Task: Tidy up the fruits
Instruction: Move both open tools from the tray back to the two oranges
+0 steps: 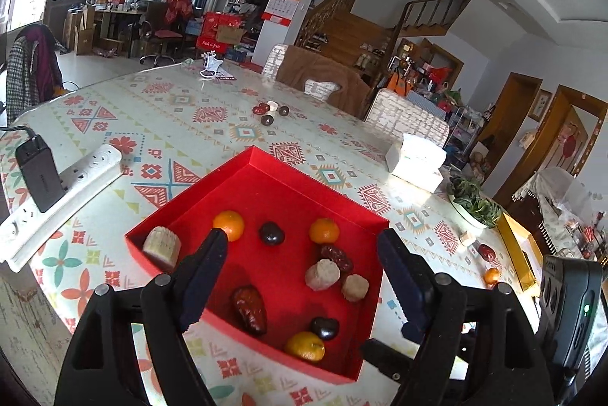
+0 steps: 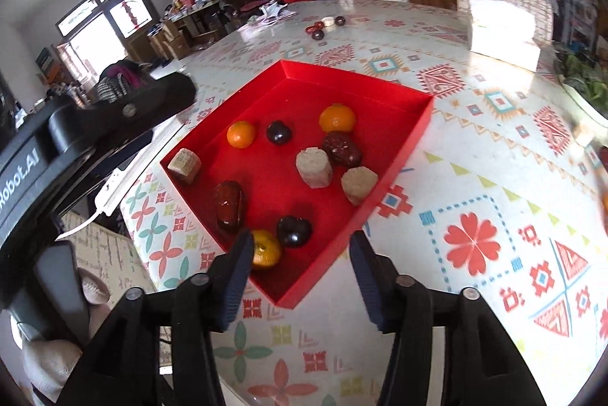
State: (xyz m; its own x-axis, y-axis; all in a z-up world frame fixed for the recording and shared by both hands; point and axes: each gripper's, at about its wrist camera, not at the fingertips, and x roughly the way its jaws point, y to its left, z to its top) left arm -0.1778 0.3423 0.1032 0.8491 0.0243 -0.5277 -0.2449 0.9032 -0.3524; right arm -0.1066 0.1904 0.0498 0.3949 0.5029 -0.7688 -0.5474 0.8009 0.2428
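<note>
- While both tools hang above the near side of the table [image 2: 494, 124], the left gripper [image 1: 304, 276] has its jaws wide apart, and nothing is between them.
- Its left finger [image 1: 205, 273] stands in front of one orange [image 1: 229, 224], but whether they touch I cannot tell.
- The right gripper [image 2: 302, 269] has its jaws half apart, over the near corner of the red tray [image 2: 399, 155], and it holds nothing.
- Just beyond its left finger [image 2: 237, 273] lies another orange [image 2: 266, 248], with a dark plum [image 2: 294, 230] beside it.
- Inside the tray there are also two more oranges, a second plum [image 2: 279, 132], two red dates [image 2: 228, 204] and three pale cut pieces [image 2: 314, 166]; one piece [image 2: 185, 163] is in the left corner of the tray.
- Toward the far edge of the table a small group of fruits [image 1: 270, 112] lies outside the tray, well apart from it.
- Near the right edge a date [image 1: 486, 251] and a small orange [image 1: 492, 275] lie on the cloth.
- On the left edge there is a white power strip [image 1: 76, 181]; a white tissue pack [image 1: 416, 159] stands toward the far right.
</note>
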